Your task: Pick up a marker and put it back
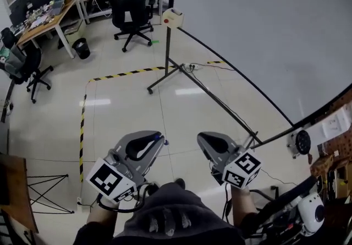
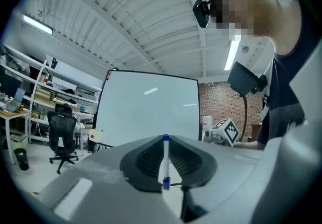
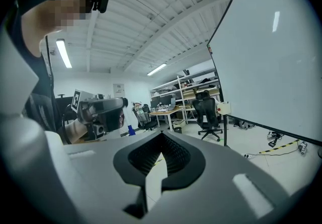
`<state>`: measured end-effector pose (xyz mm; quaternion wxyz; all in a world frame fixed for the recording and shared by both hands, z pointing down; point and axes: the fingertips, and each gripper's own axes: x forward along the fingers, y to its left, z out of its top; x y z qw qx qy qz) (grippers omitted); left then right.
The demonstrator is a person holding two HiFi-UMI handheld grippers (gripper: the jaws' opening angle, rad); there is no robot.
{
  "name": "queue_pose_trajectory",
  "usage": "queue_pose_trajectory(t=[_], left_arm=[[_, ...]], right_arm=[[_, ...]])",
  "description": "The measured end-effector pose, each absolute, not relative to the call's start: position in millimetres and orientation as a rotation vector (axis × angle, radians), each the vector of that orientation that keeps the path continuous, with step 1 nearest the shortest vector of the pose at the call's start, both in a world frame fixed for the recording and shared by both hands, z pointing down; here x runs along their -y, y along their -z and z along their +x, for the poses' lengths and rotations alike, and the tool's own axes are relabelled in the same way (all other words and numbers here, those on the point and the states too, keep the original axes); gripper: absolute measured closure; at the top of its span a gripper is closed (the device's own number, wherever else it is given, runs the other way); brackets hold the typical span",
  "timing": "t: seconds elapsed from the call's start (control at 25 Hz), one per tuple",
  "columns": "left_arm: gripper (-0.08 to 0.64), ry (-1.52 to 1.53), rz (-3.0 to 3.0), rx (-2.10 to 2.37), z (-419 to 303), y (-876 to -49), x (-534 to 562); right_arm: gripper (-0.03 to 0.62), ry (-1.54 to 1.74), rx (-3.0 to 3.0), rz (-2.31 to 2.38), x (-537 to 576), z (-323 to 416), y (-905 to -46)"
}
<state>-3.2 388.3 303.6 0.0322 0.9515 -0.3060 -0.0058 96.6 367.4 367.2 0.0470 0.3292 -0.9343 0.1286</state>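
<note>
Left gripper [image 1: 157,141] is held level in front of the person's torso, pointing toward the far side of the room. Its fingers are nearly closed and clamp a white marker [image 2: 165,161] with blue ends, which stands crosswise between the fingertips. Just to its right, apart from it, the right gripper [image 1: 204,140] is held alongside and tipped slightly downward, its fingertips drawn together with nothing between them. Both hang above the pale floor [image 1: 126,112]. A whiteboard [image 1: 264,29] rises at far right.

Glossy pale floor [image 1: 137,112] with yellow-black tape [image 1: 82,128], large whiteboard [image 1: 264,29], black office chair [image 1: 131,4] beside wooden desk [image 1: 47,18]
</note>
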Motion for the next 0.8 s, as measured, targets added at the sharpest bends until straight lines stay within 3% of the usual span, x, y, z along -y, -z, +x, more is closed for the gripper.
queue_pose_trajectory(t=[0.8], left_arm=[[0.525,0.048,2.966,1.019,0.2,-279.0,-378.0]], right_arm=[[0.591,-0.429,2.880,0.995,-352.6,110.1,-369.7]])
